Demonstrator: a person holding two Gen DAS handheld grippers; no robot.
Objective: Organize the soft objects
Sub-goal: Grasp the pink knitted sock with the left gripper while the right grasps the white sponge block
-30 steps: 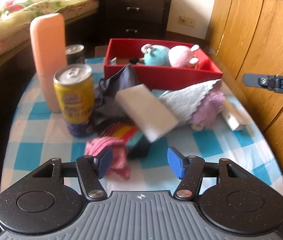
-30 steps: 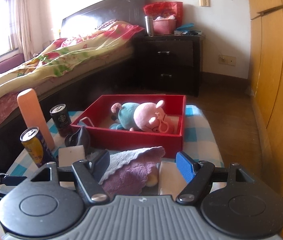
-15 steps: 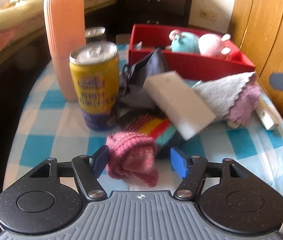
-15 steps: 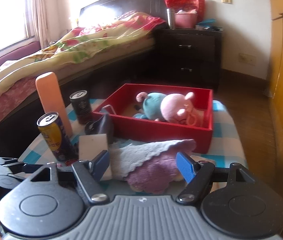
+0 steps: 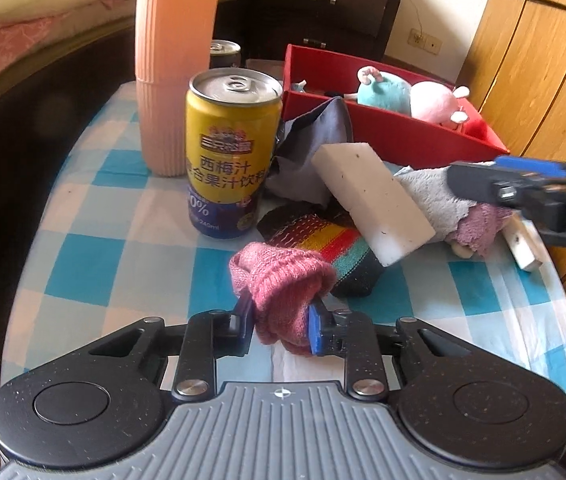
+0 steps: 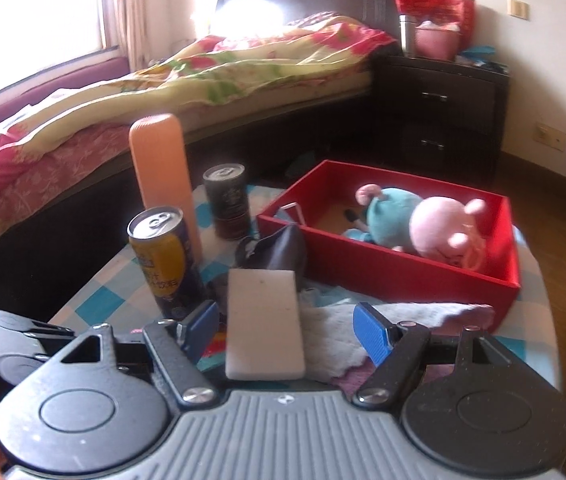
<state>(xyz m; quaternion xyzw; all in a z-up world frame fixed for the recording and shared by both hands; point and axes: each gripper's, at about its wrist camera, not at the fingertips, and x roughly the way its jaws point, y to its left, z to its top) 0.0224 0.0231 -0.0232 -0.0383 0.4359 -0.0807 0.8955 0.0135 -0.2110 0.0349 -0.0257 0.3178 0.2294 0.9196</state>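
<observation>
Since a second ago the left gripper (image 5: 279, 326) has pushed forward over the checked tablecloth (image 5: 95, 264) and its jaws are closing, the blue pads now pressing both sides of the pink knitted sock (image 5: 283, 280), which lay loose between them before. That sock sits at the near end of the pile, its far end touching a striped sock (image 5: 323, 240). A white sponge (image 5: 371, 204) leans tilted across the striped sock. The right gripper (image 6: 287, 330) has slid in over the pile; its jaws stand apart, with the near end of the sponge between them but the pads not touching it. Beside the sponge lies a grey and purple cloth (image 5: 439, 196), and behind it a dark cloth (image 5: 315, 148). Left of the pile stands a yellow can (image 5: 229, 152), then a tall peach bottle (image 5: 175, 60) and a dark can (image 6: 229, 200). Farthest, the red box (image 6: 395, 268) holds a plush toy (image 6: 423, 222).
</observation>
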